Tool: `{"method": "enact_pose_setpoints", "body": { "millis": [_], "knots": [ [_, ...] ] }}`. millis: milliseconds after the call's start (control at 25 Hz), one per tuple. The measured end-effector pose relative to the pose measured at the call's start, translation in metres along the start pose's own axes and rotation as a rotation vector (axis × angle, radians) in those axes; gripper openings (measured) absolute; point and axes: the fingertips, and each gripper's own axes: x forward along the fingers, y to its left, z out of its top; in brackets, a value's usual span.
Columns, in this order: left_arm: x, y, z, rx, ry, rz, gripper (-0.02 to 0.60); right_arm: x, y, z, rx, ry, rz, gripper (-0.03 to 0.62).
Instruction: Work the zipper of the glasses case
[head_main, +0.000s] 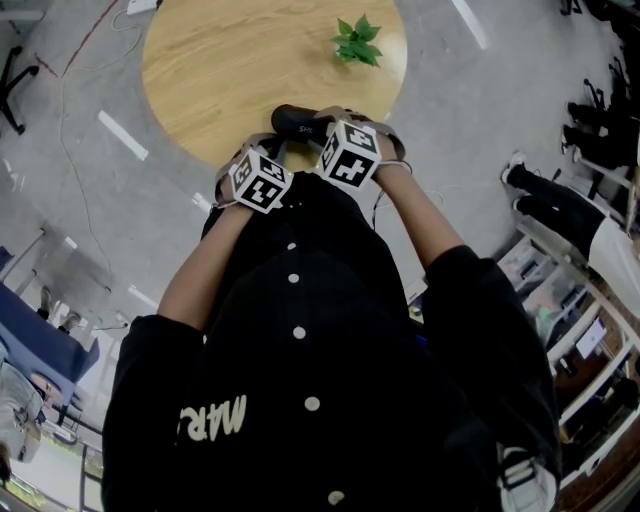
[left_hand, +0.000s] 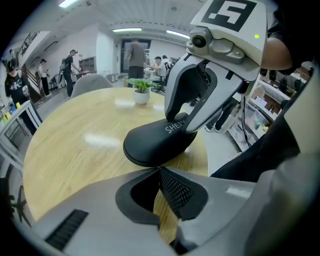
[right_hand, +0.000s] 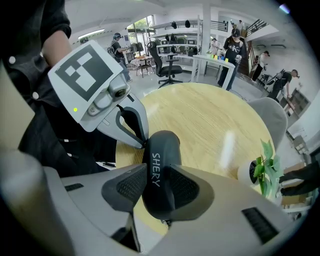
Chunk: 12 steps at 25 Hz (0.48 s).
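The left tongs (left_hand: 159, 170) are squeezed all the way shut. Their tips meet right at the rim of the glasses case (right_hand: 161, 150), at its end. That is where a zipper tab would sit, so I think they are pinching it, but the tab is too small to see.

The right tongs (right_hand: 155, 186) are part way open, with a pad pressed on each side of the case. They hold the black case around its middle. I think this keeps the case from sliding while the other tongs pull on the zipper.

The two tongs are very close together, almost touching. A pull along the rim has little room before the right tongs get in the way.

The case is by the near edge of the round wooden counter (head_main: 230, 70), just in front of the person's body. I cannot tell if it rests on the wood or is lifted a bit. The rest of the counter is bare, so there is lots of room ahead. A little green plant (head_main: 357, 42) stands well apart on the far side.
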Motion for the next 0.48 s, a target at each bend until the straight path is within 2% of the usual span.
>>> {"method": "enact_pose_setpoints", "body": {
  "millis": [360,480],
  "knots": [
    [-0.0065,0.0009,-0.0022,0.238,0.083,-0.012,0.003,0.0003,0.0002,-0.0008,-0.004,0.018,-0.035,0.147],
    [-0.0095,0.0045,-0.0025,0.275,0.106,-0.018,0.003,-0.0003,0.0008,0.0003,-0.002,0.023,-0.042,0.147]
  ]
}}
